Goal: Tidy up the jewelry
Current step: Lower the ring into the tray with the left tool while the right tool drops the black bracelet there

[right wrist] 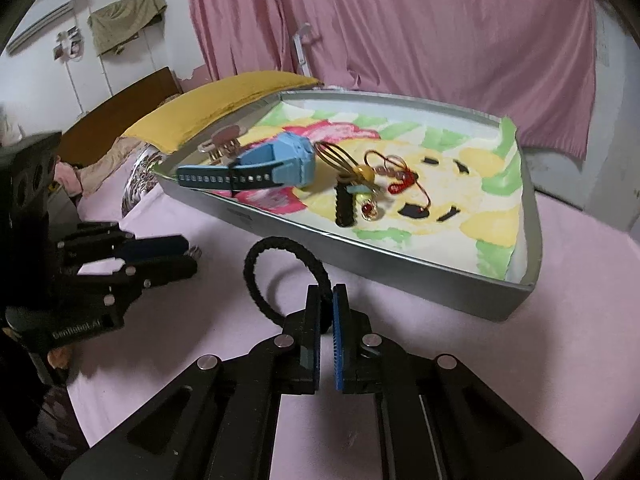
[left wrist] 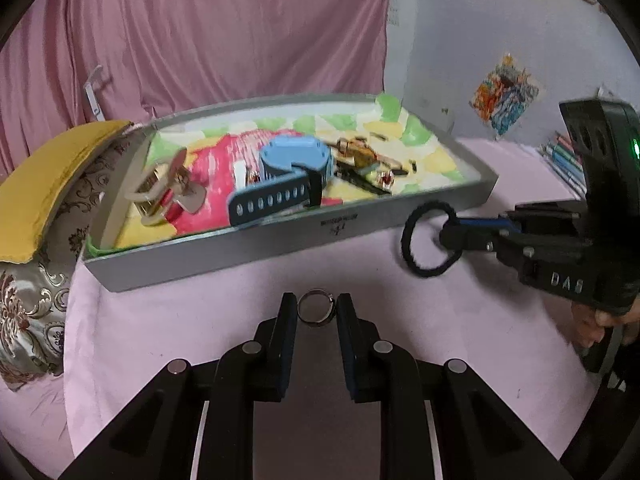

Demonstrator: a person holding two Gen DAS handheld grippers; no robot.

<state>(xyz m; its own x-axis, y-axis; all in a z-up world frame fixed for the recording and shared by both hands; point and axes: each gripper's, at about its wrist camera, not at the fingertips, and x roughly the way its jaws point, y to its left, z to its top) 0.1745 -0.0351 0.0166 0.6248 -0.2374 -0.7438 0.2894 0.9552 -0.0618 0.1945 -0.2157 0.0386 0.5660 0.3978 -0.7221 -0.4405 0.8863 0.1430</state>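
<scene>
Pink sheet covered the bed [left wrist: 360, 280], with a pink curtain [left wrist: 220, 32] behind and a yellow cushion [left wrist: 52, 176] to the far left. I had the grey tray [left wrist: 248, 240] sitting on the bed, lined with a painted paper, so the pieces would have one place to gather. Already in it lay a blue watch [left wrist: 292, 168], a gold clip [left wrist: 164, 188] at its left end, and a tangle of small gold and red pieces [right wrist: 384, 184] toward the right.

My left tongs [left wrist: 318, 310] were drawn in narrow around a silver ring [left wrist: 316, 308], its band standing upright between the pads just near the tray's front wall. The pads looked to be touching its sides, so I judged it gripped.

My right tongs [right wrist: 327, 300] were pinched nearly fully together on a black hair tie [right wrist: 280, 276], catching only one spot of the loop, so the rest hung free and open to the left. The tie sat near the tray's front wall, just outside it.

Both pieces were held close to the tray, I judged, so that each needed only a short lift over the wall.
</scene>
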